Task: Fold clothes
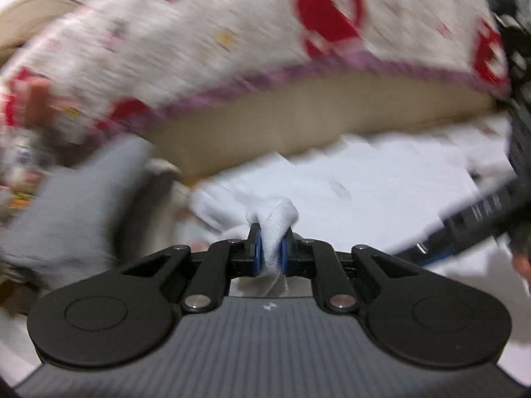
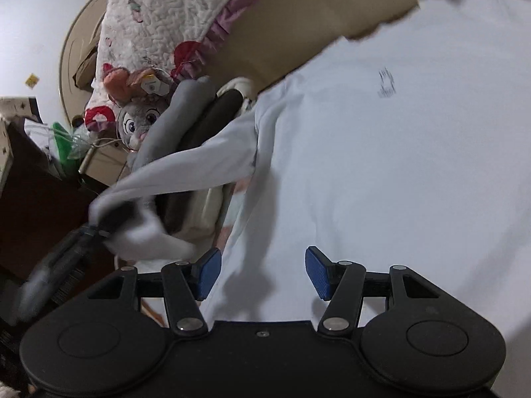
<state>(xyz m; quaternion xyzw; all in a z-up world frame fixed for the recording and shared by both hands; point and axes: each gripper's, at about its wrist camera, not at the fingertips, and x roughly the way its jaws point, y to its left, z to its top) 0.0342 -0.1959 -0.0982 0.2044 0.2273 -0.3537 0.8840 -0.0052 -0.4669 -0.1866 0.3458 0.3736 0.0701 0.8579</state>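
- The work surface is a bed: a tan sheet point(image 2: 298, 23) shows bare beyond the clothing, and a white quilt point(image 1: 205, 43) with red prints and a purple ruffled edge is bunched at the far side
- In the right wrist view a pale wall point(image 2: 39, 33) rises at the left, with a dark wooden piece of furniture point(image 2: 36, 179) below it; a grey plush rabbit point(image 2: 137, 122) lies at the edge of the quilt, beside grey cloth items point(image 2: 186, 106)
- A white shirt point(image 2: 398, 165) lies spread flat on the sheet and fills most of the right wrist view, with a small dark print point(image 2: 386, 84) on its body
- Its long axis cannot be told, as its ends run out of frame; one sleeve point(image 2: 186, 169) is drawn out sideways off the body, toward the left of that view, raised and taut
- The left gripper point(image 1: 271, 248) has its blue pads pressed together on a bunched fold of the white sleeve; the picture is motion-blurred
- The right gripper point(image 2: 264, 272) hovers over the shirt's edge with its blue pads wide apart, holding nothing; whether it touches the cloth cannot be told
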